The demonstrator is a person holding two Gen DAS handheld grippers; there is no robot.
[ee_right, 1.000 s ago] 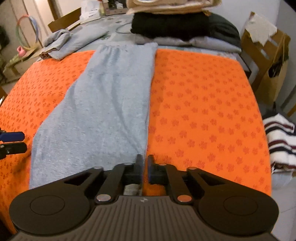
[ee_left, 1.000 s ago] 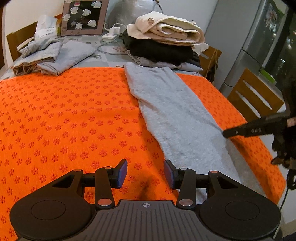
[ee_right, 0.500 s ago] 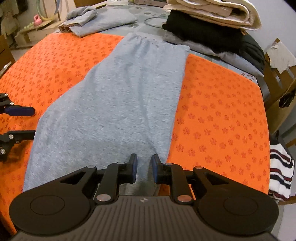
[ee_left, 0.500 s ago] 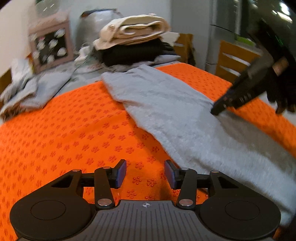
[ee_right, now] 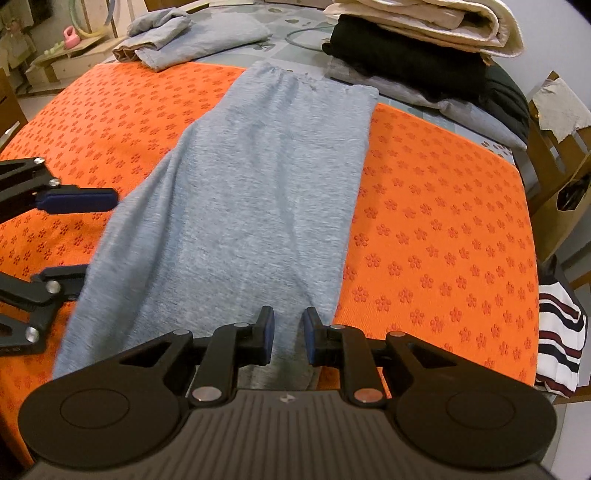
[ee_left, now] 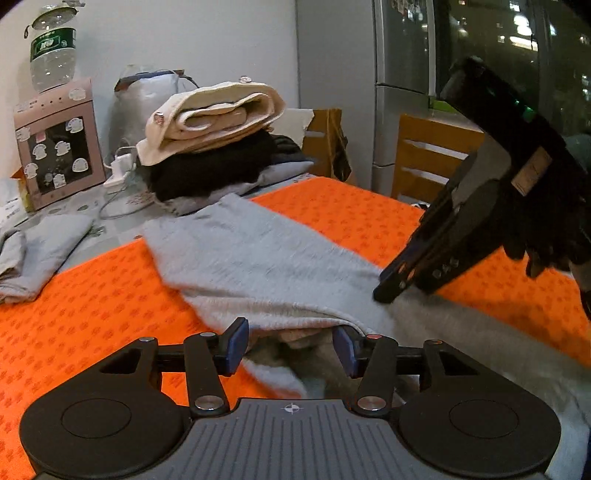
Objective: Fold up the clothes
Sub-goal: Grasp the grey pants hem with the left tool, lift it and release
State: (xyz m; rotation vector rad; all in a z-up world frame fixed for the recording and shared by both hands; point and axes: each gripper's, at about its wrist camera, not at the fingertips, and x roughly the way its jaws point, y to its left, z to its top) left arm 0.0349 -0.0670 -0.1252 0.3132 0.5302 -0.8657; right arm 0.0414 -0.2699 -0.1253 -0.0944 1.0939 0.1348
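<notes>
Grey sweatpants (ee_right: 258,184) lie lengthwise on the orange flowered mat (ee_right: 424,221), waistband at the far end. My left gripper (ee_left: 290,332) is at their left edge; its jaws are opening, and a raised fold of the grey cloth (ee_left: 258,258) sits between the pads without being pressed. From the right wrist view the left gripper (ee_right: 98,236) reaches in from the left. My right gripper (ee_right: 288,325) is over the near end of the sweatpants, jaws a narrow gap apart, gripping nothing. In the left wrist view the right gripper (ee_left: 388,291), held by a gloved hand, points down with its tips on the cloth.
A stack of folded clothes (ee_right: 406,44) stands at the far end of the table, with folded grey garments (ee_right: 192,33) beside it. A striped garment (ee_right: 557,339) hangs off the right side. A wooden chair (ee_left: 432,155) and a pink box (ee_left: 55,147) stand beyond the mat.
My left gripper has rolled and moved across the mat to the sweatpants' edge, jaws wider, with cloth now between them. The right gripper's jaws parted slightly.
</notes>
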